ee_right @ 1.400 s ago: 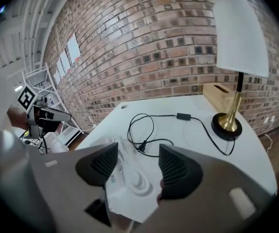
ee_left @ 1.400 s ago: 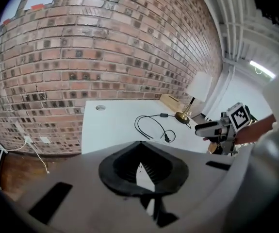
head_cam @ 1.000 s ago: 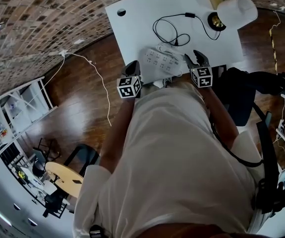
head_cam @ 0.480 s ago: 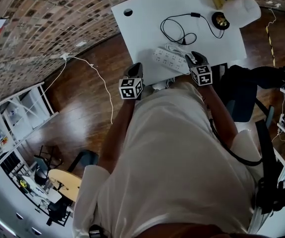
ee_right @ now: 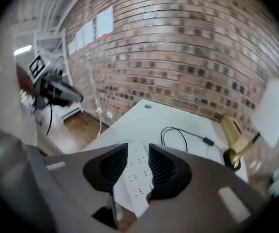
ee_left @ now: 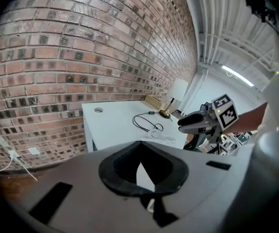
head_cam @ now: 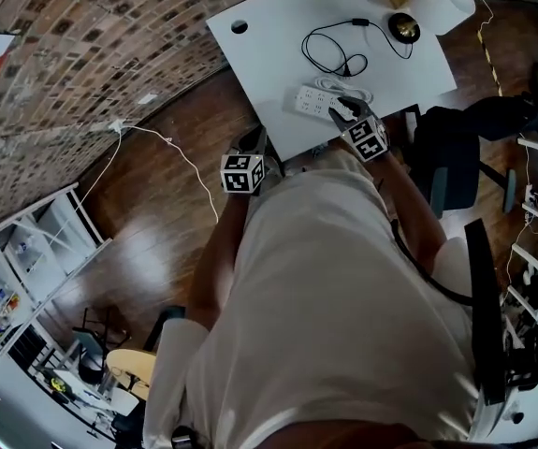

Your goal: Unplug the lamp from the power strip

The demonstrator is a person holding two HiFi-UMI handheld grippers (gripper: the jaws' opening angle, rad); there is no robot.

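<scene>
Biggest stuff first: the brick wall (head_cam: pixel 81 45) and the wood floor (head_cam: pixel 156 204) fill the left of your head view. The white table (head_cam: pixel 278 64) sits up top, same layout as a second ago.

The lamp (head_cam: pixel 442 6) is at the table's far right corner, with its brass base just beside the white shade. Its black cord (head_cam: pixel 329 50) lies in a loose loop mid-table, between the lamp and the power strip (head_cam: pixel 313 99). The strip lies flat near the table's front edge and hasn't budged. I can't tell from any view whether the lamp's plug is in the strip.

The real change is your right gripper (head_cam: pixel 343 112). A second ago it was beside the strip's right end with the jaws spread wide. Now it's swung over that end, and the jaws have just been closing in. In the right gripper view the strip lines up in the gap between the ribbed pads. The pads aren't pressing on it though, so the gripper is still parted and holding nothing.

Your left gripper (head_cam: pixel 253 143) hangs off the table's front left edge, over the floor. It looks a touch farther from the strip than it was. In the left gripper view the pad tips meet, with only a thin wedge of gap behind them, so it's closed and empty.
</scene>
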